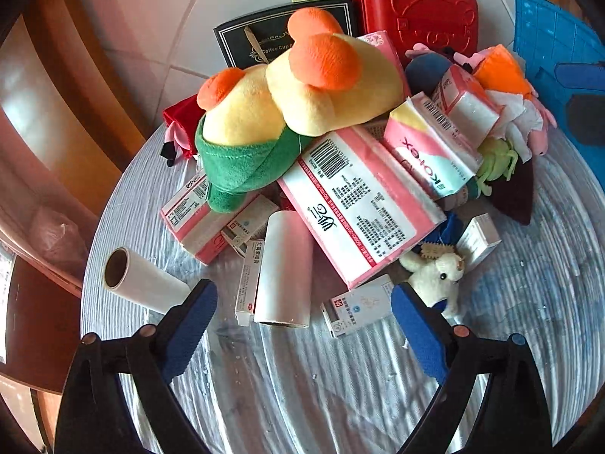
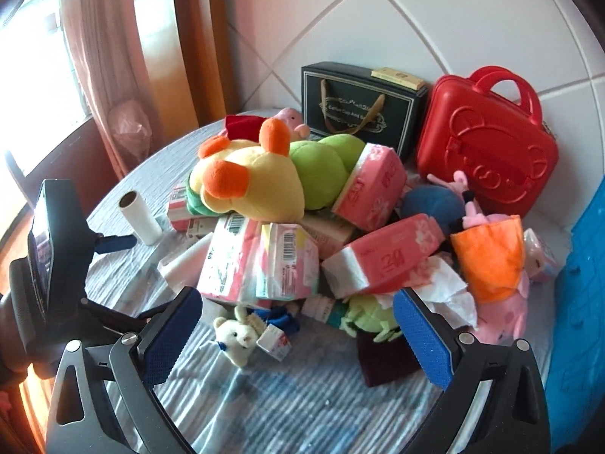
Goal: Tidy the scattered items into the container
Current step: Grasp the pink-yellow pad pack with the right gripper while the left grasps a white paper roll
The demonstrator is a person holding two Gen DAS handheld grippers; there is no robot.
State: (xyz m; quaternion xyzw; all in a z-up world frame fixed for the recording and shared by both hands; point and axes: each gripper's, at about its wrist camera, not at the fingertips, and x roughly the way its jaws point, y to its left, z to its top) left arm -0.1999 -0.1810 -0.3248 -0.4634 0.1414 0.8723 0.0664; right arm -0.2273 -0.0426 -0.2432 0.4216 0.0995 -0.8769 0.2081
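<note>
Blue-padded left gripper [image 1: 304,316] and right gripper [image 2: 298,331] hover, fingers spread and empty, over the heaped pile, likely choosing a first pick: white paper roll [image 1: 283,268].

A round surface [image 2: 264,397] wears a pale ribbed cloth (blue-streaked near the front). Far behind it stands a white tiled wall [image 2: 435,11], and at left hangs a pink curtain [image 2: 102,56] beside a wooden frame [image 2: 189,38].
</note>
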